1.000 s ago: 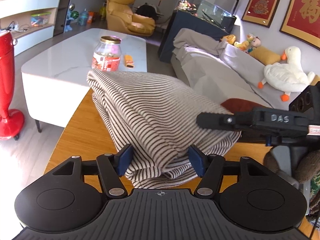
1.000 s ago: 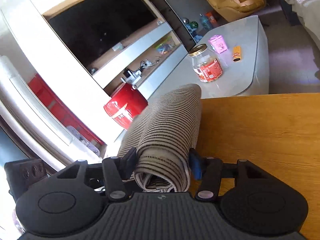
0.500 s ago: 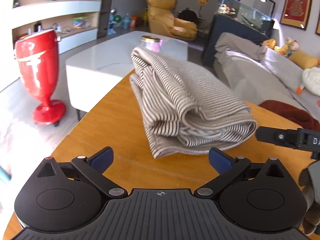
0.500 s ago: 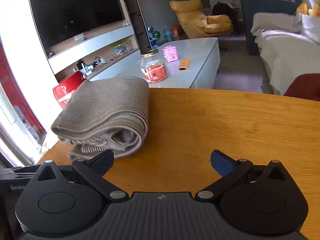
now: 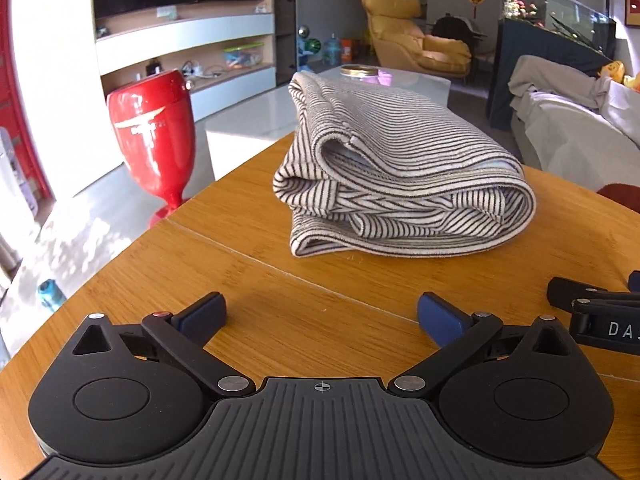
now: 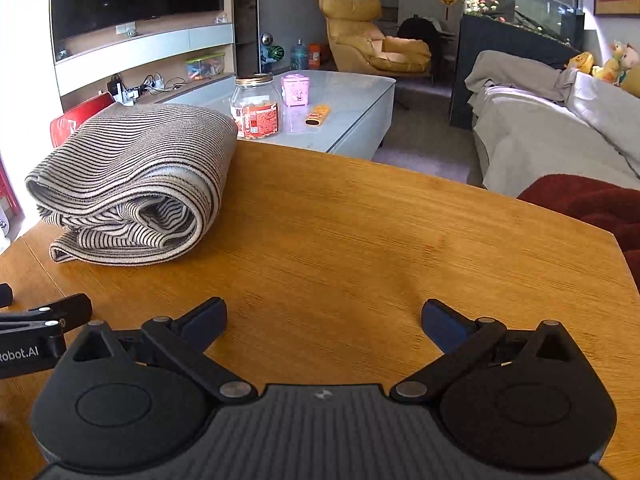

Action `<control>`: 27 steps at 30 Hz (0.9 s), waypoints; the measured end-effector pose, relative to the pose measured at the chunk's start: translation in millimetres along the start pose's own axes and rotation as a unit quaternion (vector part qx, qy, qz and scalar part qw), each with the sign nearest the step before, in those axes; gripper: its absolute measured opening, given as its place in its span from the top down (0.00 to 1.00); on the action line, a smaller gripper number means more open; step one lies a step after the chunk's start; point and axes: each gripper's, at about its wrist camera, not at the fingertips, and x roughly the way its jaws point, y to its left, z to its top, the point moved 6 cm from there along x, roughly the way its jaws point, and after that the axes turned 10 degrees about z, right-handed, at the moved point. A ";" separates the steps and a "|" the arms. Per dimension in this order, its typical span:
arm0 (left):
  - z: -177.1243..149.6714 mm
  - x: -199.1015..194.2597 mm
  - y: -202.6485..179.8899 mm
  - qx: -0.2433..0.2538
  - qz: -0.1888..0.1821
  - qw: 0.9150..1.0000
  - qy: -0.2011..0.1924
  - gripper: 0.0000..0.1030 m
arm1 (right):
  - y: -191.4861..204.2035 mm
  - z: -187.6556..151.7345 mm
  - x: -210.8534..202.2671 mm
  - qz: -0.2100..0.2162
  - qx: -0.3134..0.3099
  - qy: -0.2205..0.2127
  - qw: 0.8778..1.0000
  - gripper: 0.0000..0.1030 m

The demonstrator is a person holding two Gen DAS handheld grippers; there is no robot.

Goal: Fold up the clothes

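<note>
A folded striped garment [image 5: 404,176] lies in a thick bundle on the wooden table [image 5: 248,292]. In the right wrist view the same striped garment [image 6: 132,184] sits at the left of the wooden table [image 6: 360,232]. My left gripper [image 5: 320,316] is open, well short of the bundle, with nothing between its blue-padded fingers. My right gripper [image 6: 322,318] is also open over bare wood, to the right of the garment. Part of the right gripper [image 5: 596,312] shows at the left wrist view's right edge, and part of the left gripper [image 6: 36,332] at the right wrist view's left edge.
A red vase-shaped stand [image 5: 154,140] is on the floor left of the table. Beyond the far edge stands a white coffee table [image 6: 340,112] with a jar [image 6: 256,106], a pink box [image 6: 295,90] and an orange item. A sofa [image 6: 552,136] and a dark red cushion [image 6: 588,204] lie right.
Both grippers let go of the garment, opened and drew back toward the near edge. The bundle now rests on the table, farther from both cameras.
</note>
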 end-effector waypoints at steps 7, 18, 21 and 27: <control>1.6 1.4 -2.7 -0.001 0.000 1.000 0.000 0.00 | -0.8 0.3 2.9 0.000 0.000 0.000 1.000 0.00; 1.5 2.3 -4.2 -0.001 0.000 1.000 0.000 0.00 | -0.2 0.3 2.5 0.000 -0.001 0.000 1.000 0.00; 1.8 2.9 -3.4 -0.001 -0.001 1.000 0.000 0.00 | -0.4 0.2 2.6 0.000 -0.001 0.000 1.000 0.00; 2.1 3.4 -2.9 -0.001 -0.001 1.000 0.000 0.00 | -0.4 0.1 2.3 0.000 -0.001 0.000 1.000 0.00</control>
